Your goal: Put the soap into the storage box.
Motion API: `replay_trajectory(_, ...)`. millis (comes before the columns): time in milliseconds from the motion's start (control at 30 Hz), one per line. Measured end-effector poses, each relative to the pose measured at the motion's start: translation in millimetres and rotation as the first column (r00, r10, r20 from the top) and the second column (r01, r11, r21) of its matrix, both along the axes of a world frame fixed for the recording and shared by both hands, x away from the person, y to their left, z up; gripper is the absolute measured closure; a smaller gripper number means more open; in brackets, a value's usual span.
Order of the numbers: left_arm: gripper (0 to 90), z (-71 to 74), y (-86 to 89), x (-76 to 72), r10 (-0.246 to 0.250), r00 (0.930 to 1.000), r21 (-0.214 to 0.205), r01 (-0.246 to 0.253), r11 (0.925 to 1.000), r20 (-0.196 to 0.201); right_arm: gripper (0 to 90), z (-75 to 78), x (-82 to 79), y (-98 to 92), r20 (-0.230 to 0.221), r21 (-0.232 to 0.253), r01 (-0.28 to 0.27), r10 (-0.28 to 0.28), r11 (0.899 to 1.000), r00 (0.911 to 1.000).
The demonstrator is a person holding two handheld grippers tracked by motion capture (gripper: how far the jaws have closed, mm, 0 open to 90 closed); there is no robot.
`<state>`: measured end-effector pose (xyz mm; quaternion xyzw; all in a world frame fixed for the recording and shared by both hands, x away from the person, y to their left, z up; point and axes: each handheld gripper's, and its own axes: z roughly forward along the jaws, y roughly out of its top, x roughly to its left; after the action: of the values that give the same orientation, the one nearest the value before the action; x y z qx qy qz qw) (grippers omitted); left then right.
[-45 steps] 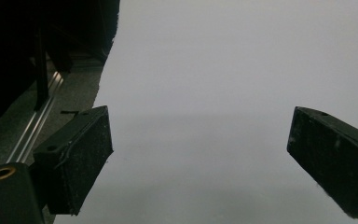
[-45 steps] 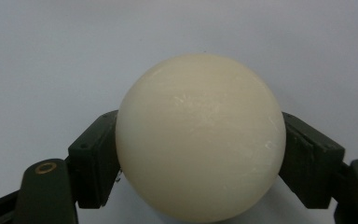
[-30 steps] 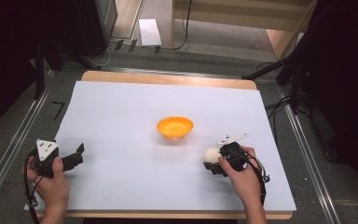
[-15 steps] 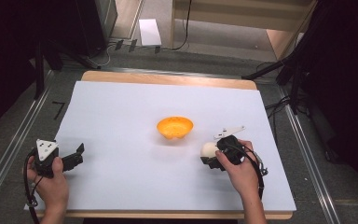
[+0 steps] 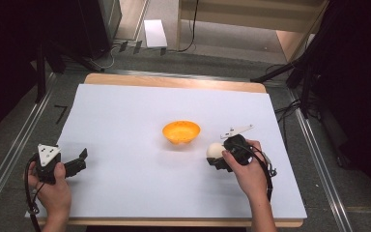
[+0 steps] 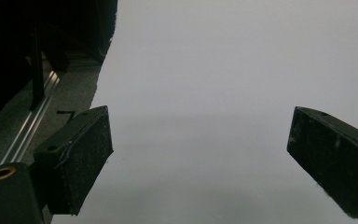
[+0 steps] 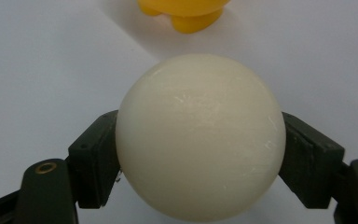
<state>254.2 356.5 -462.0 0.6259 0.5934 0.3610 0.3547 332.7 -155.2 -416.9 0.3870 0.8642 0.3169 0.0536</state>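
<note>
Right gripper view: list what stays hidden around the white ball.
- Table under the white ball: covered by the ball itself.
- Right gripper pads where they meet the ball: hidden behind its curve.
- Orange bowl: cut off by the top edge, so its inside is unseen.

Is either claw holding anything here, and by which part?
The right claw grips the white ball across its widest part, one jaw on each side. The left claw is open and holds nothing.
</note>
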Motion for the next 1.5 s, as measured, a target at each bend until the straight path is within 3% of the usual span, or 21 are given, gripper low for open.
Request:
replay_trajectory(500,6.9,-0.1,0.1,1.7,0.0,0.9998,0.0,0.0,1.0,-0.018,23.5,7.0,6.9,0.7,0.004,0.033,0.01,-0.01,0.999,0.9999)
replay_trajectory(1100,7.1,-0.4,-0.5,2.2,-0.003,0.9998,0.002,0.003,1.0,-0.019,23.5,23.6,18.4,17.6,0.007,0.013,-0.009,0.009,1.0,0.9999)
replay_trajectory(1233,13.9,-0.4,-1.1,1.6,0.004,0.9999,0.008,-0.004,1.0,-0.012,23.5,25.2,20.4,19.4,0.007,0.008,-0.011,0.011,1.0,0.9999)
replay_trajectory(1500,11.6,-0.2,-1.1,1.6,0.015,0.9998,0.013,-0.015,0.9998,-0.016,23.5,28.1,23.9,15.4,0.008,0.01,0.002,-0.002,1.0,1.0)
